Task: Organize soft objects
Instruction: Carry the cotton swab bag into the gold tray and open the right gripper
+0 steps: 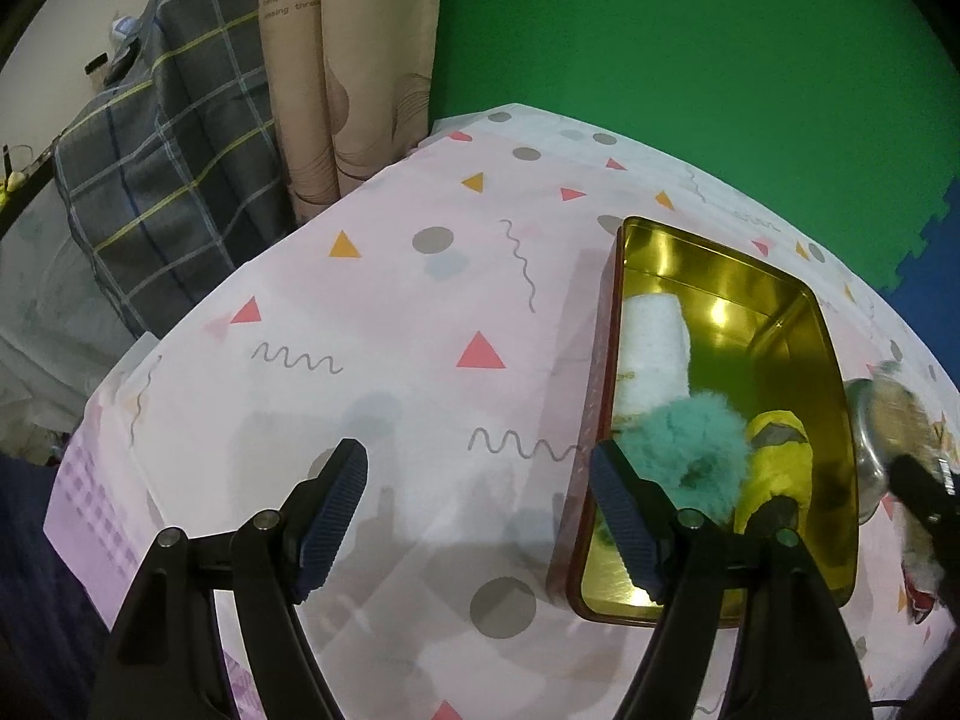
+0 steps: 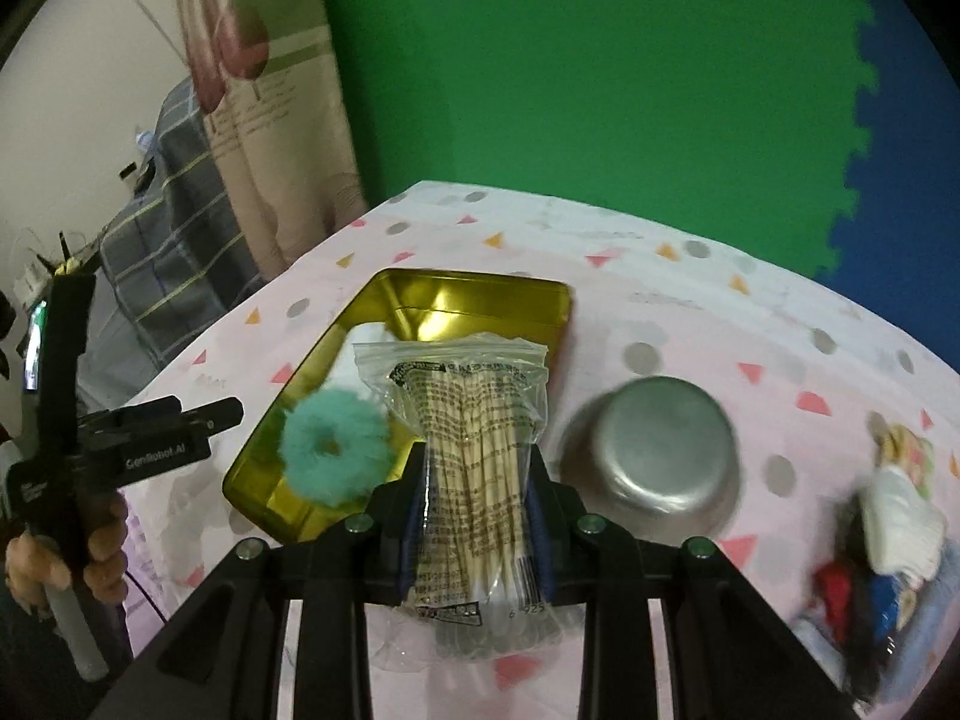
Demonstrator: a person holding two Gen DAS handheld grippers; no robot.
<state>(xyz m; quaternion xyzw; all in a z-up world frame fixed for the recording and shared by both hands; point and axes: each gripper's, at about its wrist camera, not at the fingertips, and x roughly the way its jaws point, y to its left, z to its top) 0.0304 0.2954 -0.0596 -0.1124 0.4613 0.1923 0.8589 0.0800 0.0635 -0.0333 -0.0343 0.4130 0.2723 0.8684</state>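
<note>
Right gripper point(image 2: 477, 516) clamped on a clear zip bag of cotton swabs point(image 2: 474, 474), bag upright between the fingers, top edge reaching out past the tips. Just ahead and left of it sits the gold tin point(image 2: 510, 300) on the desk point(image 2: 690, 312); inside, a teal fluffy scrunchie point(image 2: 333, 450) and a white rolled cloth point(image 1: 654, 348). Steel bowl point(image 2: 651, 462), upside down, just right of the gripper. Blurred pile of mixed items point(image 2: 882, 534) far right.

Left gripper point(image 1: 480, 516) wide open, holding nothing, over bare patterned cloth. The tin point(image 1: 831, 420) lies ahead to its right, its right finger overlapping the tin's near corner in view. In the tin: scrunchie point(image 1: 684, 444), yellow soft toy point(image 1: 777, 462) touching it, white roll beyond them.
</note>
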